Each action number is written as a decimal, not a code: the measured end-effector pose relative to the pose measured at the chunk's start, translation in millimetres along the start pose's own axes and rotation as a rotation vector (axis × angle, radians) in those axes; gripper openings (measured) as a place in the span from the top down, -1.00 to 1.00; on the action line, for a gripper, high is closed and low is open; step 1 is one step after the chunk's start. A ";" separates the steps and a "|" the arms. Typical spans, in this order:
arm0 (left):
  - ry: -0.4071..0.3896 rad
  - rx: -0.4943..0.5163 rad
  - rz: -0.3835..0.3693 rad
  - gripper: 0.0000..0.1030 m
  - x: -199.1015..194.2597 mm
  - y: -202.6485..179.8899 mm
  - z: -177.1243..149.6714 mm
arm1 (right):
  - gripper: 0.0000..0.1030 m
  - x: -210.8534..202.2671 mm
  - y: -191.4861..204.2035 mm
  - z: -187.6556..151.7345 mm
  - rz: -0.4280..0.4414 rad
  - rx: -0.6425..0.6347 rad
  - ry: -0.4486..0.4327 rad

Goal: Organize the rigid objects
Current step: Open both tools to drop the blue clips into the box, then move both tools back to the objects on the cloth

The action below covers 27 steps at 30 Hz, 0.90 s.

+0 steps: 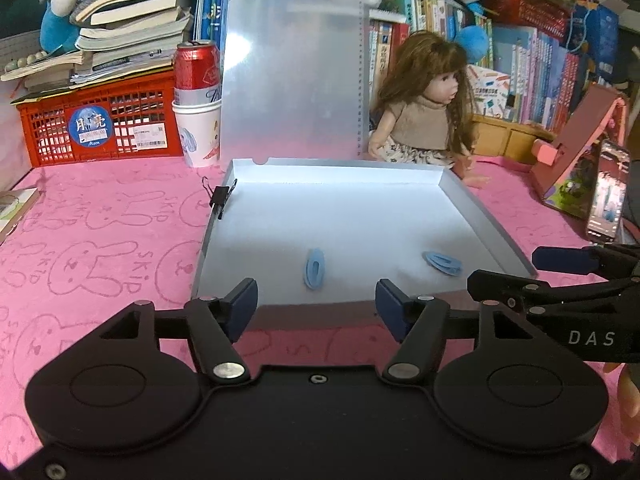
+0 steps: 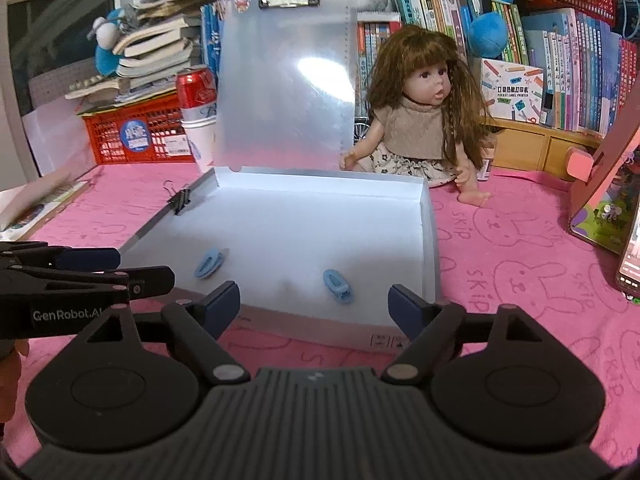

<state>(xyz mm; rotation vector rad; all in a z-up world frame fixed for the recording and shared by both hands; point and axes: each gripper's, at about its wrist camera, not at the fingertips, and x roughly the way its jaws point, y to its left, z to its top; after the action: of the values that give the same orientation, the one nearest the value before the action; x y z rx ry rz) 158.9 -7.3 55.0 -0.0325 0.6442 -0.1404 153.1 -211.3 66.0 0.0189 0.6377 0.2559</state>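
both grippers, left gripper [image 1: 316,304] and right gripper [image 2: 314,306], stood open and empty before the tray [image 1: 486,224]; two blue clips [image 1: 315,268], apparently hair clips, lay inside.

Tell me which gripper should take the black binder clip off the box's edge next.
Left, probably. The black binder clip sits on the shallow white open box's left wall, the side nearer the open, empty left gripper. The right gripper, also open and empty, faces the opposite half.

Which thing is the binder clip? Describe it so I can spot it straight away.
Find the open white box on the pink cloth, its lid standing upright. The binder clip grips the box's left wall near the back corner. It is black with wire handles, unlike the two blue clips lying inside.
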 end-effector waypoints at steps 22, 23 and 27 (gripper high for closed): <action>-0.085 0.064 -0.027 -0.47 -75.7 -16.0 -77.3 | -0.92 -64.6 16.6 -68.7 0.002 -0.084 -0.100; -0.088 0.069 -0.022 -0.47 -77.7 -16.0 -79.5 | -0.92 -66.7 15.8 -71.5 -0.004 -0.086 -0.101; -0.109 0.064 0.001 -0.48 -86.0 -12.3 -89.0 | -0.92 -73.1 9.0 -80.1 -0.024 -0.061 -0.112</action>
<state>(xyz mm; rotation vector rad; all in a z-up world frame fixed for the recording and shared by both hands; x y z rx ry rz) 36.0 -6.2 36.1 0.0213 0.5308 -0.1570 47.2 -225.2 45.3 -0.0332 0.5186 0.2490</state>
